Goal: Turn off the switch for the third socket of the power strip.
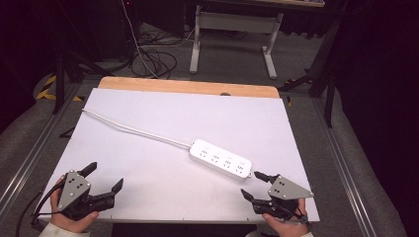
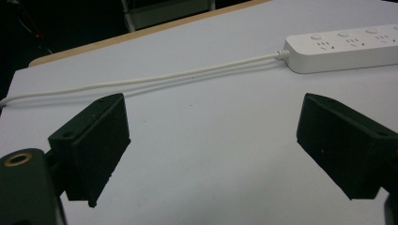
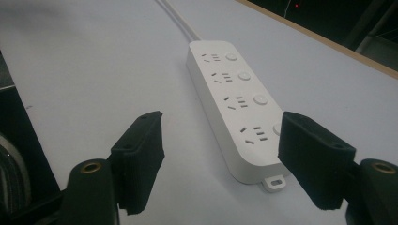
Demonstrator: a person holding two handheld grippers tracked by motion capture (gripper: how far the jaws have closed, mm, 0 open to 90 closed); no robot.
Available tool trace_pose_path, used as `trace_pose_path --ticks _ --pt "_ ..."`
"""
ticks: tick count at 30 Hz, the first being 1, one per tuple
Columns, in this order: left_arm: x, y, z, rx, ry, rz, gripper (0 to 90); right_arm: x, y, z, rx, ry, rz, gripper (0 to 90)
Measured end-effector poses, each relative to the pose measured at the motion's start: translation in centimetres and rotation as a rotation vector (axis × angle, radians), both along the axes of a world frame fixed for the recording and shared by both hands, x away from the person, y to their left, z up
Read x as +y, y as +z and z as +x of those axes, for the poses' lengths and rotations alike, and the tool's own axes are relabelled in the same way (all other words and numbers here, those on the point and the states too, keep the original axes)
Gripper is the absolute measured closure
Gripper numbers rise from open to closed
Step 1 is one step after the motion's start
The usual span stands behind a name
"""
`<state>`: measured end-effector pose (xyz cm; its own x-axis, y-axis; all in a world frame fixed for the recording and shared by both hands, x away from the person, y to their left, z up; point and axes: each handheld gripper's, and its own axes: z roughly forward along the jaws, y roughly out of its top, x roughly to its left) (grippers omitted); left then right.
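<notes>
white power strip (image 1: pixel 220 160) lies flat on the desk (image 1: pixel 163 111), long axis slanting upper left to lower right, cord (image 1: pixel 133 128) trailing toward upper left; left hand-held gripper (image 1: pixel 104 178) and right hand-held gripper (image 1: pixel 252 184) both gape apart, empty.

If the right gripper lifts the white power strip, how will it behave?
The power strip looks like a rigid plastic block, so it should stay stiff. Its smooth casing may slip between the fingers. The long cord lies slack across the table, so it would probably trail and drag.

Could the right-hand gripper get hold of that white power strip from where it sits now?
Probably yes. The right gripper is open, its jaws point at the near end of the power strip, and only bare white table lies between them.
</notes>
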<state>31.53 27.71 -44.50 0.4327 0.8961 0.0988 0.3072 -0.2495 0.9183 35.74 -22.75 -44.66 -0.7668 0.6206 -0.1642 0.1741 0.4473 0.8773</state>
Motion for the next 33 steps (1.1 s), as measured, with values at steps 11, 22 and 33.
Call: trace_pose_path --ticks 11,22,33 --pt "-0.3 0.0 -0.1 -0.003 -0.015 -0.004 8.2 0.2 0.9 0.3 -0.011 0.003 -0.013 36.3" --pt "-0.4 0.0 -0.2 -0.009 -0.012 0.011 8.2 0.7 3.2 2.0 -0.023 -0.018 -0.03 39.7" --pt "-0.4 0.0 -0.2 -0.012 -0.008 0.008 8.2 1.6 5.1 3.9 -0.032 -0.021 -0.028 41.8"
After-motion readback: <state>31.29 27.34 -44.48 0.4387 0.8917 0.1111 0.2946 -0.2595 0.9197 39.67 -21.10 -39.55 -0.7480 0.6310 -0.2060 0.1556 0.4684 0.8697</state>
